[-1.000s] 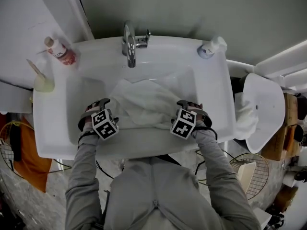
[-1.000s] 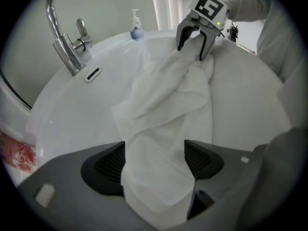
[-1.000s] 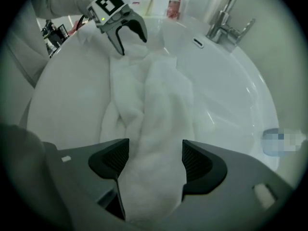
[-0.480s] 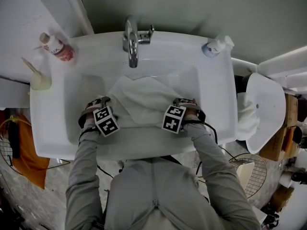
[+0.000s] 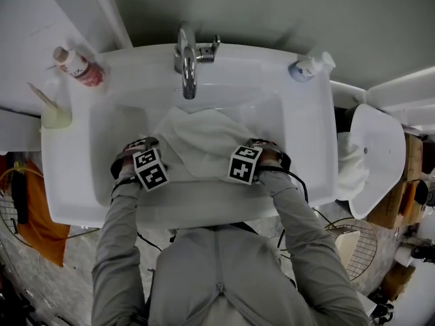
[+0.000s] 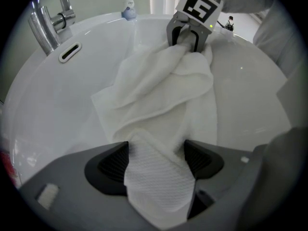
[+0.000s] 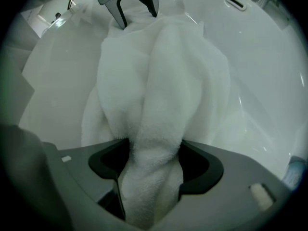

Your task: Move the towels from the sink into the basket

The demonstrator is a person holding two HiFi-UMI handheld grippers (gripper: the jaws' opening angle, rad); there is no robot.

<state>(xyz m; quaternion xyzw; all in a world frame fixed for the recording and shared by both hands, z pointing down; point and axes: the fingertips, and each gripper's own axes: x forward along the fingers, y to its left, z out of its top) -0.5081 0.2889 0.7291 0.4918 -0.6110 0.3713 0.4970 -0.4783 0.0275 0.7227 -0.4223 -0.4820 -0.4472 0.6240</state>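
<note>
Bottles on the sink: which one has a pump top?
The blue-and-white bottle at the back right of the sink; the red-labelled bottle at back left has a plain cap.

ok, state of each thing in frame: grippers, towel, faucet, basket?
left gripper: shut on towel.
right gripper: shut on towel.
towel: bunched in the sink, pinched at both ends.
faucet: no water running.
wire basket: upright, low at the right; contents unclear.
</note>
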